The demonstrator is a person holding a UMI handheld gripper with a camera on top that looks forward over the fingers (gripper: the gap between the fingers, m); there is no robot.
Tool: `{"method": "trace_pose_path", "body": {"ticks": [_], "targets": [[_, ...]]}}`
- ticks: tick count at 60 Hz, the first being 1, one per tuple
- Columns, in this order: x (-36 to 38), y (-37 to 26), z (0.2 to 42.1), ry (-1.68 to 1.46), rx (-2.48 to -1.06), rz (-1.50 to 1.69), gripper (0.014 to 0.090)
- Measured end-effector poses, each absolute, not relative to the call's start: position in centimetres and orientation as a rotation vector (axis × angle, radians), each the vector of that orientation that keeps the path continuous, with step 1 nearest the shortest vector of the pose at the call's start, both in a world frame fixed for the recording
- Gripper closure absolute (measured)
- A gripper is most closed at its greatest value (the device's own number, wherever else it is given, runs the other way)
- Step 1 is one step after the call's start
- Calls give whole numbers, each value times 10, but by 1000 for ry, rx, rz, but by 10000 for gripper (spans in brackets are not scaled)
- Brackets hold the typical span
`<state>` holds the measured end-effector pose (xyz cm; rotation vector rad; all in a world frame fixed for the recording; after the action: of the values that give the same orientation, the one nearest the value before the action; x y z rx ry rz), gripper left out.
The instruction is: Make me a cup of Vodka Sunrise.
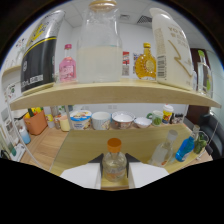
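Fingers: our gripper [114,176] shows two white fingers [82,175], one at each side of a small bottle; we see them pressed against its sides, pinching it.
Held item: small clear bottle [114,162] with an orange cap, upright between the fingers, above the bench [90,142]. We cannot read a label.
Shelf: a pale wooden shelf [115,92] runs above the bench, beyond the fingers.
Shelf, centre: large clear jug [99,47] about half full of a whitish liquid, with a tan lid.
Shelf, beside the jug: small pink bottle [67,63] at one side, amber faceted bottle [145,63] at the other.
Shelf, ends: black-and-white carton [41,52] at the pink bottle's end, tall white carton [171,50] at the amber bottle's end.
Under the shelf: we note a row of bowls and tubs [102,120] along the back of the bench, and an orange container [36,122] at one end.
Bench, near the fingers: blue bottle [185,148] and a clear bottle [165,148] just beside it, off to one side.
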<state>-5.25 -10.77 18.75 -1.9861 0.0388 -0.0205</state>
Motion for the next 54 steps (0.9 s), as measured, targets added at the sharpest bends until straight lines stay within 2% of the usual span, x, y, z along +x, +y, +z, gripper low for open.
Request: {"method": "trace_pose_path", "body": {"ticks": [7,14,22,28,34,40,54], "targets": [[-54,-113,190,21,-1993,-22,686],[-59,-127,210,-4,-1952,4,693],[-67,-160,234,-31,-1905,46,692],[-70,-191,233,-22,-1899,78,693],[-69,-219,211,-12,-1914,87,693],[-71,-234,172,-16,-1956,87,693],[-65,-218,83,37,-2054,77,694]]}}
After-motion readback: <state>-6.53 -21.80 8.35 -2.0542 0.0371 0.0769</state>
